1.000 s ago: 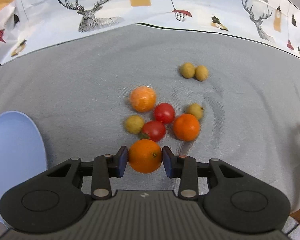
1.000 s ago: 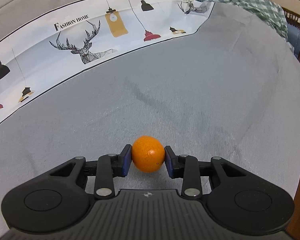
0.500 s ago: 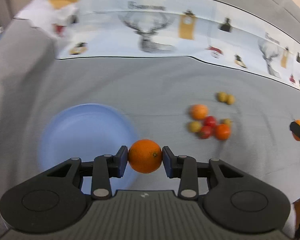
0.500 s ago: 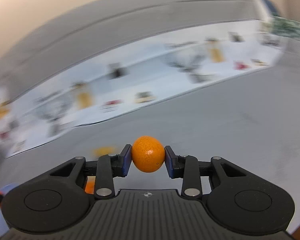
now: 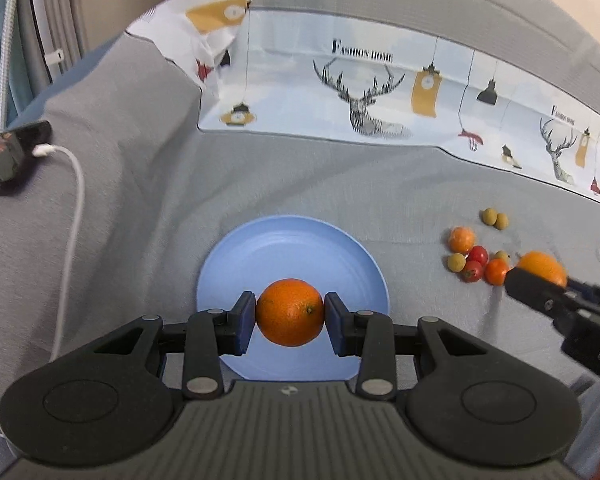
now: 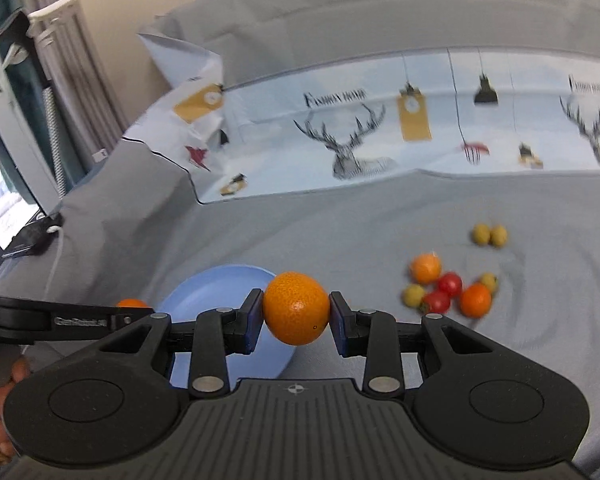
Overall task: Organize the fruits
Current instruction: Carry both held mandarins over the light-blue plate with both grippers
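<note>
The left claw (image 5: 290,322) grips an orange (image 5: 290,312) above the blue plate (image 5: 260,248), hiding the plate's near rim. The right claw (image 6: 296,318) grips a second orange (image 6: 297,308), half masked in the left view. Remaining fruits (image 6: 448,288) blur on the grey bedsheet (image 6: 340,232).

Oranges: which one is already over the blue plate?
The orange in the left tongs, seen against the blue plate. The right tongs' orange hangs beside the loose fruit pile, off the plate.
</note>
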